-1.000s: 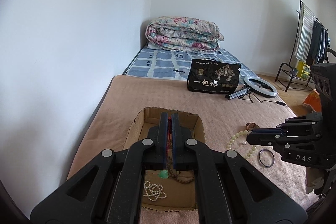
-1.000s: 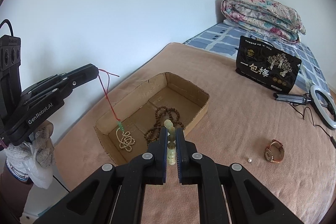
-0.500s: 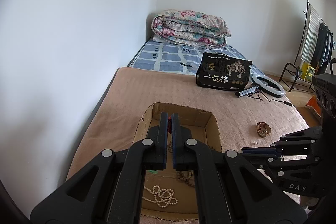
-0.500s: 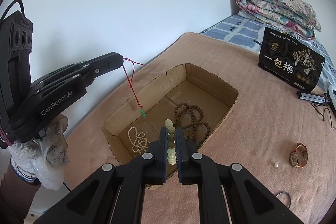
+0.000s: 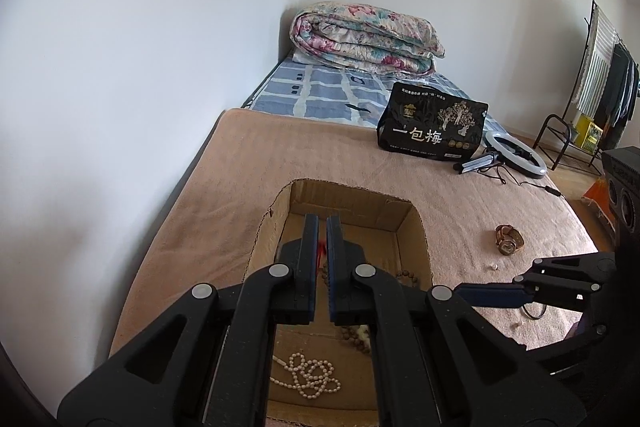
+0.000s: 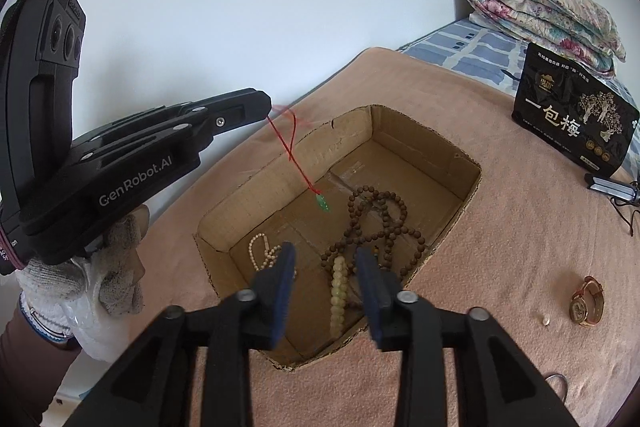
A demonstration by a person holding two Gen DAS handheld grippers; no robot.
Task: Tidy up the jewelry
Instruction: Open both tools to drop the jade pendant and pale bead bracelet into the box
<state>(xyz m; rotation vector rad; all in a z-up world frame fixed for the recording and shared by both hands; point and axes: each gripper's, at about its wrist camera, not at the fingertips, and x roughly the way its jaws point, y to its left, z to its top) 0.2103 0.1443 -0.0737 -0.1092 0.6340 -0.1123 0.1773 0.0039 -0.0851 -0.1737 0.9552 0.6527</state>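
Right wrist view: our right tool point(image 6: 326, 281) is spread wide over the near end of the cardboard box point(image 6: 472, 187), and the pale bead bracelet point(image 6: 338, 291) lies inside it, under the tool. Our left tool point(image 6: 267, 109) is pressed together, pinching a red cord point(image 6: 290, 151) with a green pendant point(image 6: 322, 203) hanging above the box middle. The cord could tangle in the brown bead necklace point(image 6: 384, 223) in the box. We cannot see the cord's pinched end.
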